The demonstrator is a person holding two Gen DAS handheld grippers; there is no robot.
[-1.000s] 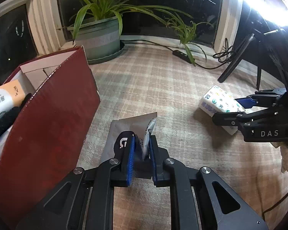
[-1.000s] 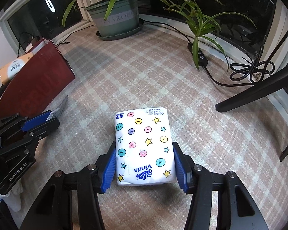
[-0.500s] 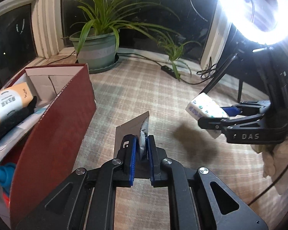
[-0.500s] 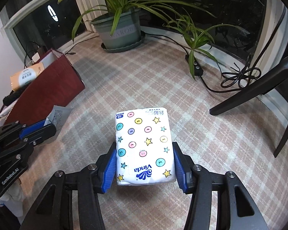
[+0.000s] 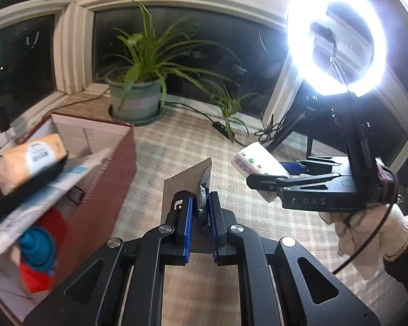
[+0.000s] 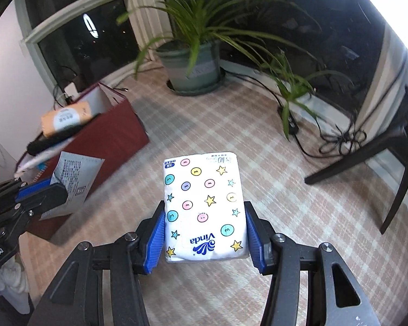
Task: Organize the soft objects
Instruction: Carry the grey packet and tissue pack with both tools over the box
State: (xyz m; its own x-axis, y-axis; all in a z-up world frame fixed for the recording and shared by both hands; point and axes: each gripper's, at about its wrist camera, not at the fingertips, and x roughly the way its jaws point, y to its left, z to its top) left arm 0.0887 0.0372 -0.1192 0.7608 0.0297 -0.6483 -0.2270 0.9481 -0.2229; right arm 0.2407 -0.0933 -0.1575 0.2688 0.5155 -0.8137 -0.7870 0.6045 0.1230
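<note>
The right gripper [image 6: 205, 233] clamps a white "Vinda" tissue pack [image 6: 204, 206] printed with stars and dots, held above the plaid floor [image 6: 231, 125]. The left gripper [image 5: 200, 212] pinches a flat grey sachet [image 5: 182, 179] beside the red box [image 5: 100, 184], which holds an orange pack [image 5: 27, 163], papers and a blue-and-red item [image 5: 38, 250]

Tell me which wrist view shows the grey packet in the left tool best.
The right wrist view: the grey packet shows its broad printed face beside the red box. The left wrist view shows it nearly edge-on, its lower part hidden between the left tool pads.
</note>
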